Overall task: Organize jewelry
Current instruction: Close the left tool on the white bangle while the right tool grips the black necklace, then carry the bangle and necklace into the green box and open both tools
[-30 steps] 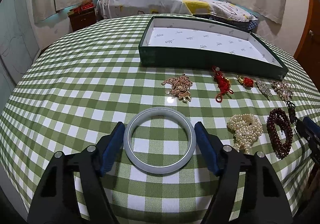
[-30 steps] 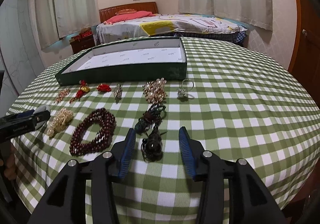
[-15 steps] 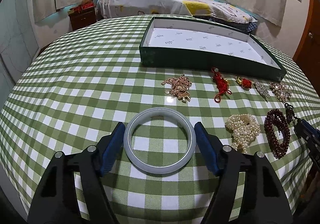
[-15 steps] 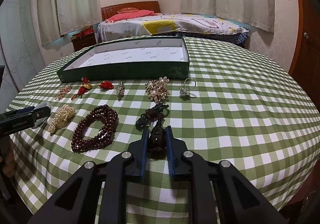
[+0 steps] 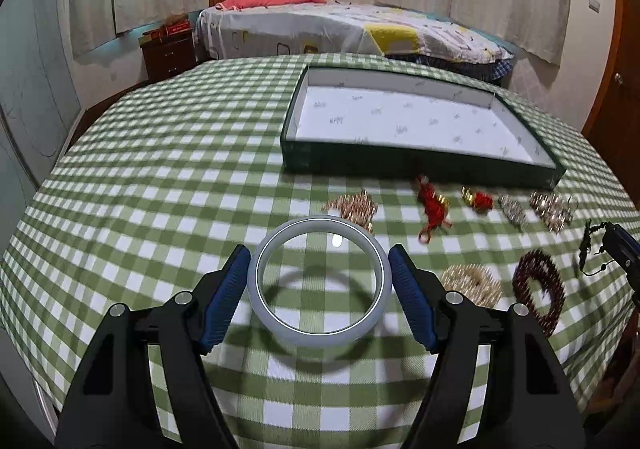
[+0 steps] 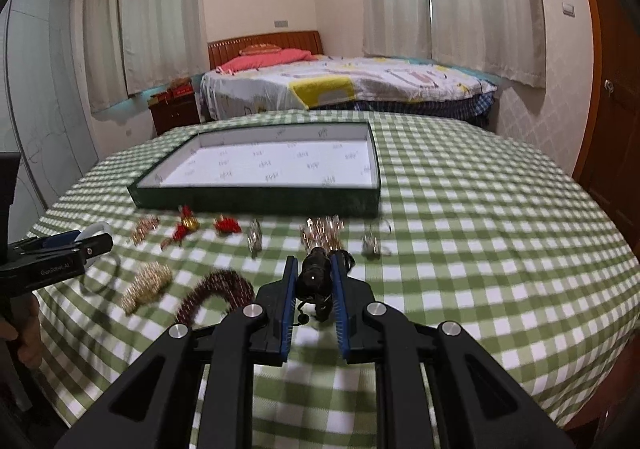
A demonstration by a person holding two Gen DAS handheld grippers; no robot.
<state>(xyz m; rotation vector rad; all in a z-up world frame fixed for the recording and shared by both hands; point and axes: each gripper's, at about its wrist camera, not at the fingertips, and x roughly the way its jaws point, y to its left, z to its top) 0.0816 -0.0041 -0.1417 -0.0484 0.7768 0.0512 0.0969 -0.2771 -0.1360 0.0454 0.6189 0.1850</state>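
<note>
Left wrist view: left gripper (image 5: 320,285) clamped across the pale bangle (image 5: 319,281), lifted clear of the checked tablecloth (image 5: 160,185) with its shadow beneath; smooth rounded rim against narrow pads (image 5: 224,297), so a likely slip or twist out on the way to the green tray (image 5: 420,169). Right wrist view: right gripper (image 6: 314,289) pinched tight on the dark pendant (image 6: 314,275), cord (image 6: 304,309) dangling below and, blur permitting, possibly still trailing near the dark red bead bracelet (image 6: 216,293) — risk of snagging, dragging neighbours, or swinging short of the tray.
</note>
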